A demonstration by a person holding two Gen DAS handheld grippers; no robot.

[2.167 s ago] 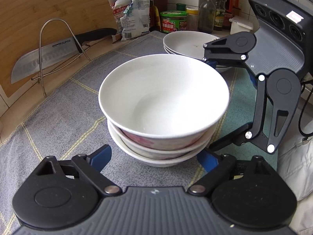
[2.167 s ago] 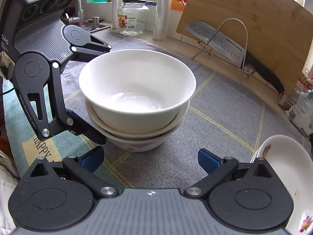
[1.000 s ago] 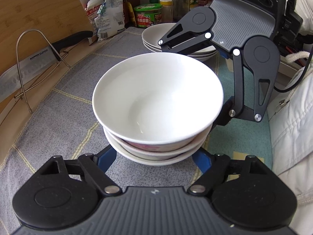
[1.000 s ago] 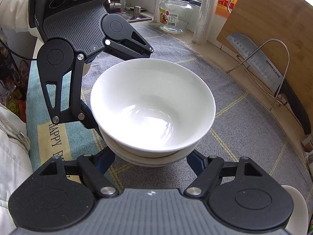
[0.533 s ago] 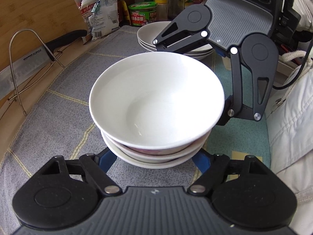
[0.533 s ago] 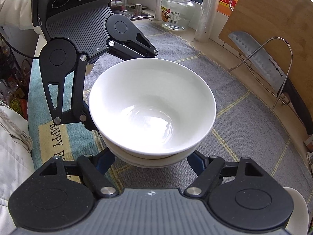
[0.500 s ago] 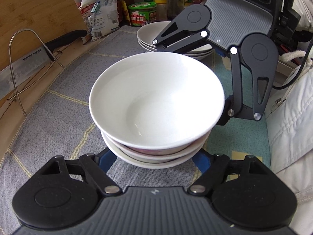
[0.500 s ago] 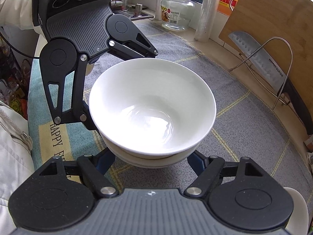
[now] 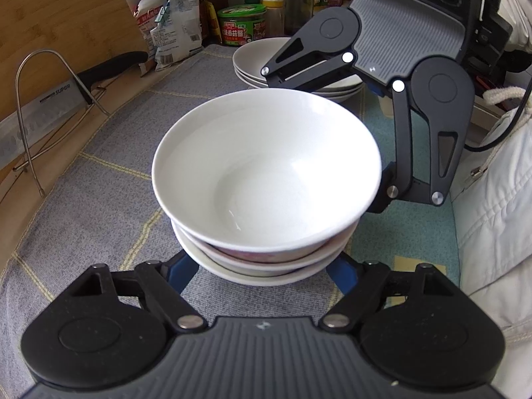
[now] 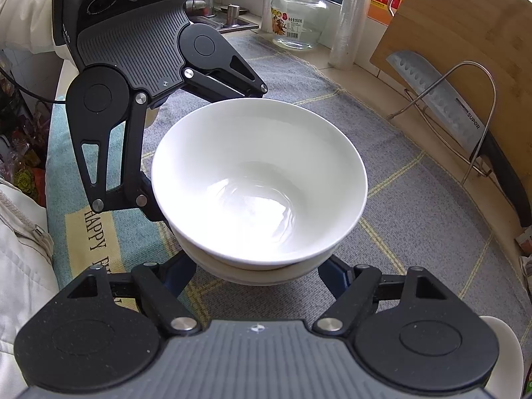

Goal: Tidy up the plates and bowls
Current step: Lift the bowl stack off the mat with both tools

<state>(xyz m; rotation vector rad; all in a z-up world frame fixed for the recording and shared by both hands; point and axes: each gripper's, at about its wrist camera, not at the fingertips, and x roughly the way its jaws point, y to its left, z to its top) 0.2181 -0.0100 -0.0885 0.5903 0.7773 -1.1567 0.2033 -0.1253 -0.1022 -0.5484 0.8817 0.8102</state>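
Big picture first: a tabletop (image 9: 50, 153) covered by a grey cloth (image 9: 109, 206) with yellow lines, and a teal mat (image 10: 96, 232) with lettering on its near edge. Against the far wall leans a cutting board (image 10: 465, 33), a cleaver (image 10: 442, 99) propped in front of it on a wire stand (image 10: 478, 113).

Centre stage, the stack of bowls (image 9: 266, 166) sits on the cloth: a plain white bowl on top, a patterned one under it, a white one at the bottom. Both grippers are in on it from opposite sides. The left gripper (image 9: 262, 271) has its blue pads tucked in at the base of the stack, jaws drawn in against the lowest bowl on each side. The right gripper (image 10: 256, 274) does the same from its side, blue pads pressed under the stack's bottom edge. In each wrist view the other gripper's black linkage straddles the far rim of the stack.

Behind the bowls, in the left wrist view, a stack of plates (image 9: 256, 63) waits, partly hidden by the right gripper. Further back: bottles, a green tub (image 9: 241, 25), a crumpled bag (image 9: 173, 23). In the right wrist view, a glass jar (image 10: 299, 20) stands by the window, and a white sleeve (image 10: 23, 266) shows at the left edge.
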